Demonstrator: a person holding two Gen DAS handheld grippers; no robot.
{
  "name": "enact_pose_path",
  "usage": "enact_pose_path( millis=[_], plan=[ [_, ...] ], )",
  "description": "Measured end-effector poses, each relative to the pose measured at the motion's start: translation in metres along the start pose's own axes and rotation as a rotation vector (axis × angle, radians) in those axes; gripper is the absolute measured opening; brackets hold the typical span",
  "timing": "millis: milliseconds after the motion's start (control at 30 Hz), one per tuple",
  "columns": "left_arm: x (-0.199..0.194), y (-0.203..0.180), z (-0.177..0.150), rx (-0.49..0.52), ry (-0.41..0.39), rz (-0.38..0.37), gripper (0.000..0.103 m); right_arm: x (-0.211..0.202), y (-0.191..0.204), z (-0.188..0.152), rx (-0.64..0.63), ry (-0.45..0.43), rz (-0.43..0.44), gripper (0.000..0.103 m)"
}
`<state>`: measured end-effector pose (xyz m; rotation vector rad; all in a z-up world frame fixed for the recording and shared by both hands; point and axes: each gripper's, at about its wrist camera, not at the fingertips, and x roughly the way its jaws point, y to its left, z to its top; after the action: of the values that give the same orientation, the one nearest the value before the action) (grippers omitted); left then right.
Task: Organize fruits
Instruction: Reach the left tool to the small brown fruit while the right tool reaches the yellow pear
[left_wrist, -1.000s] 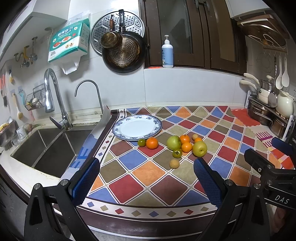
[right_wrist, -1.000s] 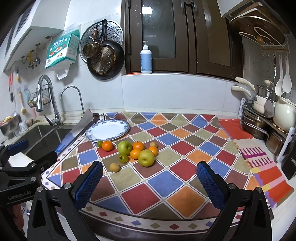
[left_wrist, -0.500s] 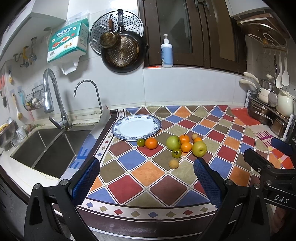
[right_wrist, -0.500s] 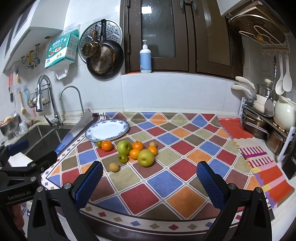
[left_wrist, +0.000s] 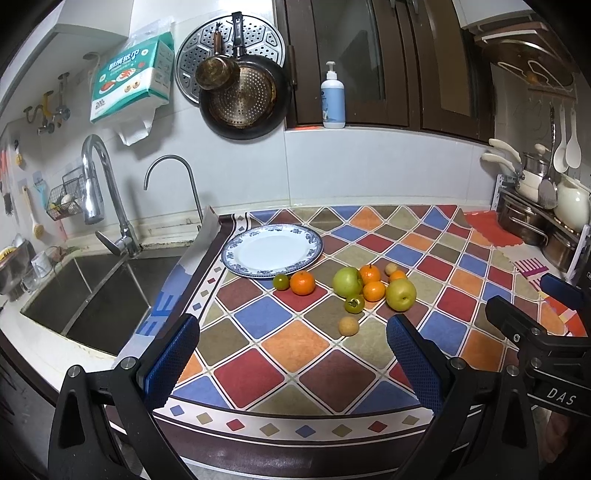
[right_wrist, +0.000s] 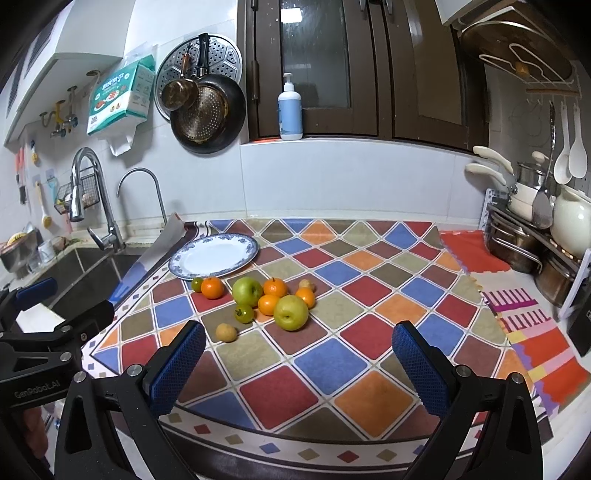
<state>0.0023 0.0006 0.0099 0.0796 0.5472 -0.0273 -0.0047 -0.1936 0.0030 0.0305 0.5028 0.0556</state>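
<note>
Both the left claw (left_wrist: 291, 350) and right claw (right_wrist: 299, 352) hang released above the table's (right_wrist: 369, 332) near edge. The fruits (right_wrist: 258, 299) cluster mid-table, just beside the plate (right_wrist: 214, 256).

A blue-rimmed white ceramic plate (left_wrist: 272, 250) sits on the diamond-patterned tabletop (left_wrist: 295, 343), right of the steel sink (left_wrist: 92, 291). Just before it lie small round fruits (left_wrist: 354, 288), clustered, some seemingly touching; one tan fruit (left_wrist: 348, 326) lies nearest.
</note>
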Motion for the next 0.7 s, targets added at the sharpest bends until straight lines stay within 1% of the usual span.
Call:
enact_pose_path(
  millis=[233,433,567,700],
  plan=[
    [0.021,-0.004,-0.003,0.011,0.028,-0.014,0.103,0.019,-0.001,-0.003,-0.003,0.030,0.004,0.102],
    [0.048,-0.013,-0.007,0.047,0.070,-0.054,0.103,0.043,-0.007,-0.006,-0.017,0.072,0.006,0.102],
    [0.064,-0.018,-0.009,0.077,0.069,-0.077,0.102,0.063,-0.011,-0.004,-0.028,0.094,0.008,0.102],
    [0.081,-0.023,-0.009,0.114,0.077,-0.111,0.093,0.082,-0.012,-0.002,-0.039,0.115,0.028,0.102]
  ],
)
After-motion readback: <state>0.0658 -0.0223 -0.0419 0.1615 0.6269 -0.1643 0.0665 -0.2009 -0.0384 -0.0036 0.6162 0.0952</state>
